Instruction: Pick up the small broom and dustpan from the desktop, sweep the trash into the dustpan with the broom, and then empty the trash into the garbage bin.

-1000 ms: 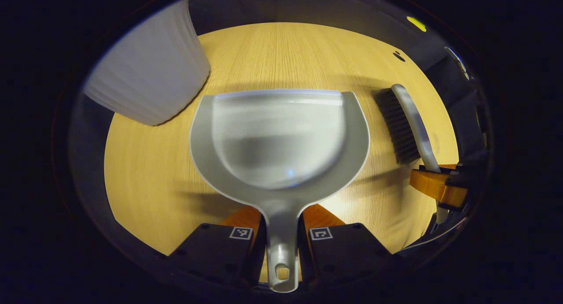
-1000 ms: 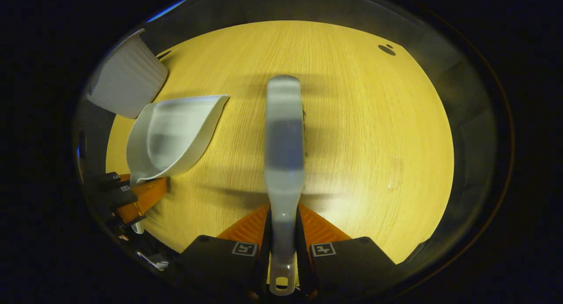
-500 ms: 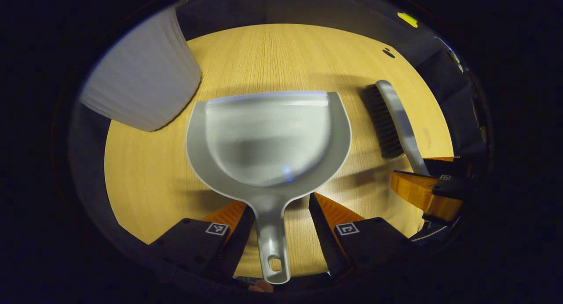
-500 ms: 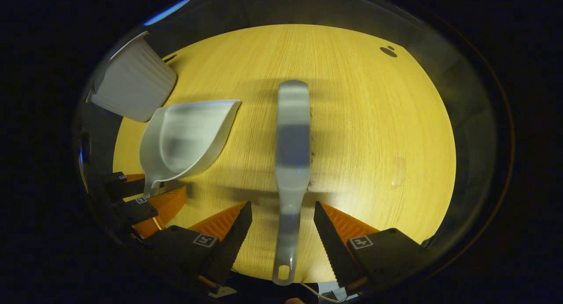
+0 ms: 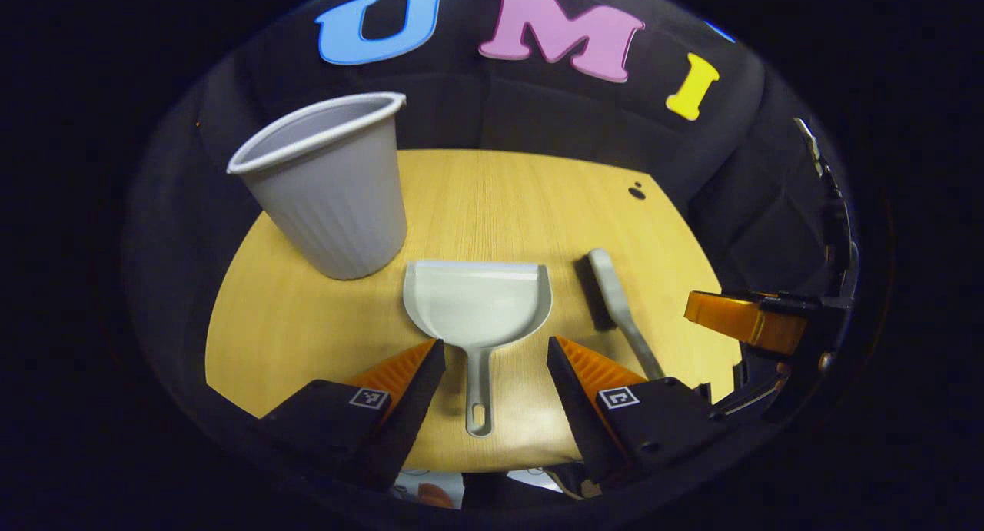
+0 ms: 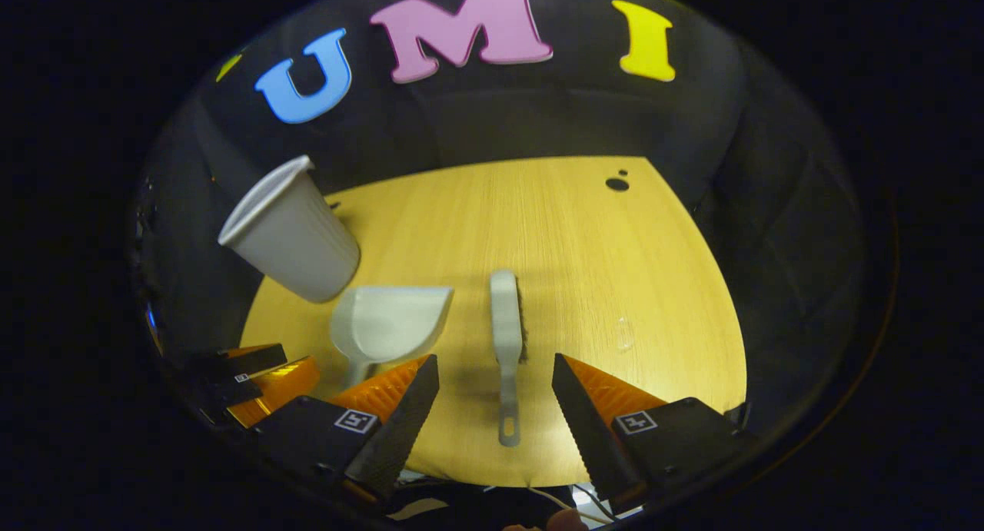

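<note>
While both tools lie flat on the table (image 5: pixel 307 323), the left claw (image 5: pixel 496 362) and right claw (image 6: pixel 496 377) gape, holding nothing. Dustpan (image 5: pixel 477 300) sits just right of the bin (image 5: pixel 330 193), broom (image 6: pixel 506 323) beside it. No trash visible; the job looks finished.

No readable text, brand or number on the dustpan (image 5: pixel 477 303), broom (image 6: pixel 505 322) or garbage bin (image 5: pixel 330 197). Only small square black-and-white coded markers, one on each finger of the left tool (image 5: pixel 492 377) and of the right tool (image 6: pixel 492 393), carrying no legible characters.
</note>
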Tool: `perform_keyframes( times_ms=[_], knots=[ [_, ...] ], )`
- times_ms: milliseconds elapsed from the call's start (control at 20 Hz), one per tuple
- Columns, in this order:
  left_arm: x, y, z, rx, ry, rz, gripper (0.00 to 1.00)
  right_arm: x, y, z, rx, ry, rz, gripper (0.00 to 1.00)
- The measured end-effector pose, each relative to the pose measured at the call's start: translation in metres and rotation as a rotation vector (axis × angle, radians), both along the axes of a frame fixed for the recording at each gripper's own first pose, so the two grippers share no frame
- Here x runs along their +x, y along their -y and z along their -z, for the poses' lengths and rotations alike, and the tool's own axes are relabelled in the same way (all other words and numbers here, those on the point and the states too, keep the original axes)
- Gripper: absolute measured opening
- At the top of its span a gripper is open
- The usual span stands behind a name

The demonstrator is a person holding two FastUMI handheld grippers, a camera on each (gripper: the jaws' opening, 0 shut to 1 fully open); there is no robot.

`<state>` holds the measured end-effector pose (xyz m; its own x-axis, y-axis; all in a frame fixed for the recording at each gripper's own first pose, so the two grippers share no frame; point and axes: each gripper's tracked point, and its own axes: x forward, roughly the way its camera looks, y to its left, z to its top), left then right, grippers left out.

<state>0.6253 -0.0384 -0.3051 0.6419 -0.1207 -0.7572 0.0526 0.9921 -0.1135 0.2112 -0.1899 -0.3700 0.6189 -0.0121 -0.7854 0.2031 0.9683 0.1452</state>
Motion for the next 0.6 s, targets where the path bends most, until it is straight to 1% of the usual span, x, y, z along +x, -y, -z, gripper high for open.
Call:
perform_keyframes(
  times_ms=[100,150,200,250,350,400,450,550,600],
  knots=[
    [0.007,-0.011,-0.060,-0.023,0.200,-0.021,0.81,0.009,0.005,-0.051,-0.108,0.182,-0.024,0.95],
    [0.010,-0.018,-0.089,-0.019,0.303,-0.024,0.81,0.010,0.007,-0.079,-0.174,0.271,-0.034,0.95],
    [0.013,-0.025,-0.125,-0.004,0.415,-0.024,0.81,0.012,0.005,-0.109,-0.215,0.369,-0.040,0.95],
    [0.016,-0.030,-0.154,0.016,0.527,-0.028,0.81,0.018,-0.002,-0.135,-0.220,0.469,-0.039,0.95],
    [0.024,-0.040,-0.206,0.053,0.773,-0.038,0.81,0.027,-0.012,-0.182,-0.195,0.665,0.006,0.95],
    [0.019,-0.044,-0.210,0.064,0.827,-0.041,0.78,0.027,-0.015,-0.195,-0.197,0.731,0.012,0.95],
    [0.016,-0.044,-0.209,0.058,0.856,-0.043,0.79,0.027,-0.019,-0.207,-0.214,0.773,0.012,0.95],
    [0.016,-0.041,-0.204,0.004,0.824,-0.032,0.78,0.026,-0.031,-0.204,-0.224,0.756,-0.031,0.95],
    [0.016,-0.042,-0.205,-0.023,0.812,-0.035,0.79,0.027,-0.034,-0.202,-0.210,0.738,-0.048,0.92]
  ],
)
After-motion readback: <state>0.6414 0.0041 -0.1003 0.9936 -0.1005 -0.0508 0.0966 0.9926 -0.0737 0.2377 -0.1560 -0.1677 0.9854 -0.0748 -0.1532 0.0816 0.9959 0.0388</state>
